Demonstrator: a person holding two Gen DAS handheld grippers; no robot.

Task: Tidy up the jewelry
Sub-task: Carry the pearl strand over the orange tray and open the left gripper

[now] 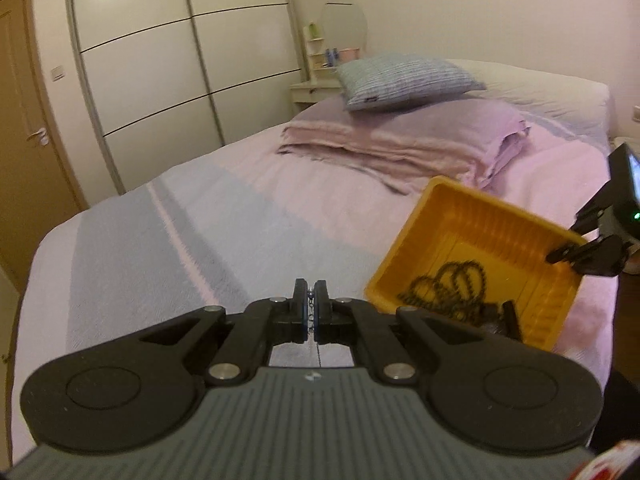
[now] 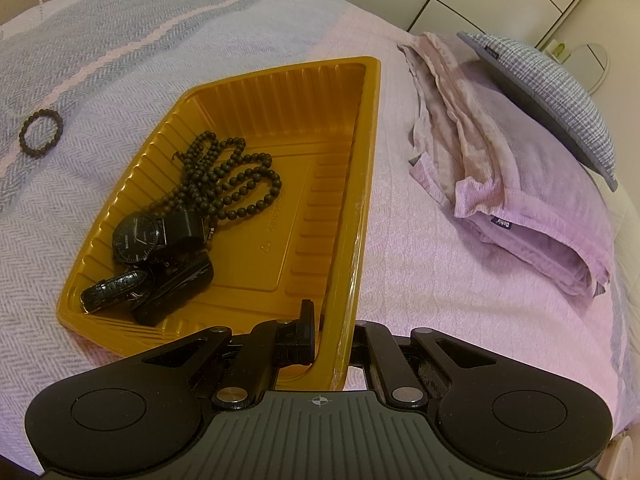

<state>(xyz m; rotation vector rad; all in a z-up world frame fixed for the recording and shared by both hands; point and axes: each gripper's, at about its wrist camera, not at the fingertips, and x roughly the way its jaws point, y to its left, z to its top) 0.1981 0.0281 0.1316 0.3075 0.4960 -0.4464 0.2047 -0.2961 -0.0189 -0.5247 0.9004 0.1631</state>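
Observation:
A yellow plastic tray (image 2: 352,208) lies tilted on the bed; it also shows in the left wrist view (image 1: 404,276). It holds a dark bead necklace (image 2: 224,172), a black watch (image 2: 138,238) and other black pieces. My right gripper (image 2: 332,332) is shut on the tray's near right wall; it appears in the left wrist view (image 1: 576,254). My left gripper (image 1: 310,304) is shut on a thin piece of jewelry with small blue and silver beads, left of the tray. A dark bead bracelet (image 2: 41,133) lies on the bedspread left of the tray.
The bed has a pink and grey bedspread (image 1: 180,232). A folded pink blanket (image 1: 400,148) and a checked pillow (image 1: 404,80) lie behind the tray. A wardrobe (image 1: 160,60) and a door (image 1: 24,120) stand beyond the bed.

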